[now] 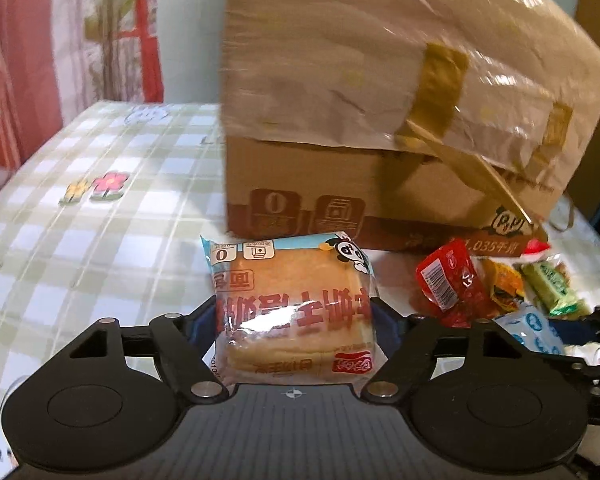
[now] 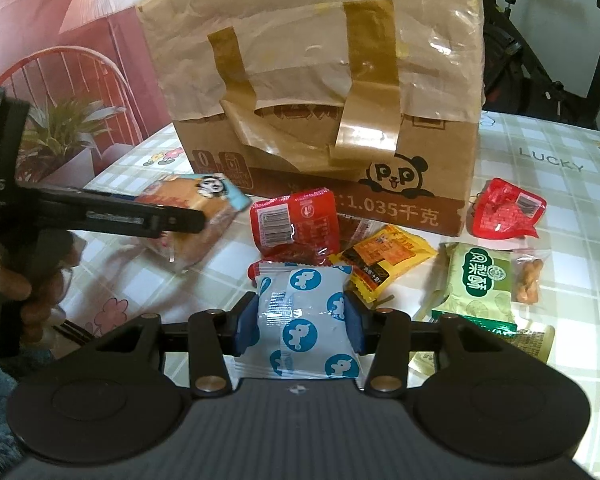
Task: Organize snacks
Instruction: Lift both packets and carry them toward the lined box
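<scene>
- Left wrist view: low over the surface, close, facing the cardboard box at its left corner.
- Right wrist view: low too, close, squarely facing the box's panda-printed front.
- Shared: the box, snack pile before it, bread packet.

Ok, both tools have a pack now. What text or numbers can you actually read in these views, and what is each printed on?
"1.035千克": cardboard box, lower front.
"P P": panda logo on that box.
"0": box's small square badge, and bread pack in the left tool.
"LUCKY": checked tablecloth.
Green pack: large Chinese characters, not clear enough to quote.
Blue-dotted pack in the right tool: logos only.
Barcodes, fine print: too small.
</scene>
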### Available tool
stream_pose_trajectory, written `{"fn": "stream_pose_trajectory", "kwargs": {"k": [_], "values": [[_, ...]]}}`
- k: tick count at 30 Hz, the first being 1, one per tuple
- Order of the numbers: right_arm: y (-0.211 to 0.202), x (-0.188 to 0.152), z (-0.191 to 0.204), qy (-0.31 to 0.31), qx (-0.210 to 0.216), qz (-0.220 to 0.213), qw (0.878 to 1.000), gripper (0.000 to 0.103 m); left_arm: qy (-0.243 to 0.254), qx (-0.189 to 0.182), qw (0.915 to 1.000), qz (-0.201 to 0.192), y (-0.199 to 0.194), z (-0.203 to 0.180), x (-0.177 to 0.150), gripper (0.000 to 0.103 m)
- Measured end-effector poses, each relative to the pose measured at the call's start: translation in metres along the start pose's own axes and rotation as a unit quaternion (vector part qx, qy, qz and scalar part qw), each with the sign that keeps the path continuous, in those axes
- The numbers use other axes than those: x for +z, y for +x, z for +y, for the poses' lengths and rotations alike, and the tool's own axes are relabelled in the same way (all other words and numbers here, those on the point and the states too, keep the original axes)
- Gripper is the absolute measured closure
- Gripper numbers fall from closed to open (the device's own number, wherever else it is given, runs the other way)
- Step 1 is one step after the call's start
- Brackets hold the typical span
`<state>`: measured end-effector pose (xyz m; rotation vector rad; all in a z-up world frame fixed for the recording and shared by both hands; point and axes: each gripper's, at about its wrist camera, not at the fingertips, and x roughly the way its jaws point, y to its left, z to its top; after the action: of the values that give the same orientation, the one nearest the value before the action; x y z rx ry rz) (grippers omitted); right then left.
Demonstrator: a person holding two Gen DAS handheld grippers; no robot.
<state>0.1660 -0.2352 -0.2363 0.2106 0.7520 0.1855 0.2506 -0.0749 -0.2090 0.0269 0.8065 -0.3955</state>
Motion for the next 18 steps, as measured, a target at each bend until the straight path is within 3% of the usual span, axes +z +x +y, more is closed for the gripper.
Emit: {"fn": "stream_pose_trajectory", "kwargs": {"k": [10, 18], "values": [[-0.004, 0.012, 0.021, -0.054, 0.028, -0.012, 0.998, 0.055, -0.052, 0.019, 0.9971, -0.052, -0.051, 0.032, 0.015, 0.026], [-0.030, 0.059, 0.044, -0.108, 0.070, -0.087, 0.988, 0.056, -0.010, 0.005, 0.9901, -0.140, -0.105, 0.024, 0.050, 0.028]]}}
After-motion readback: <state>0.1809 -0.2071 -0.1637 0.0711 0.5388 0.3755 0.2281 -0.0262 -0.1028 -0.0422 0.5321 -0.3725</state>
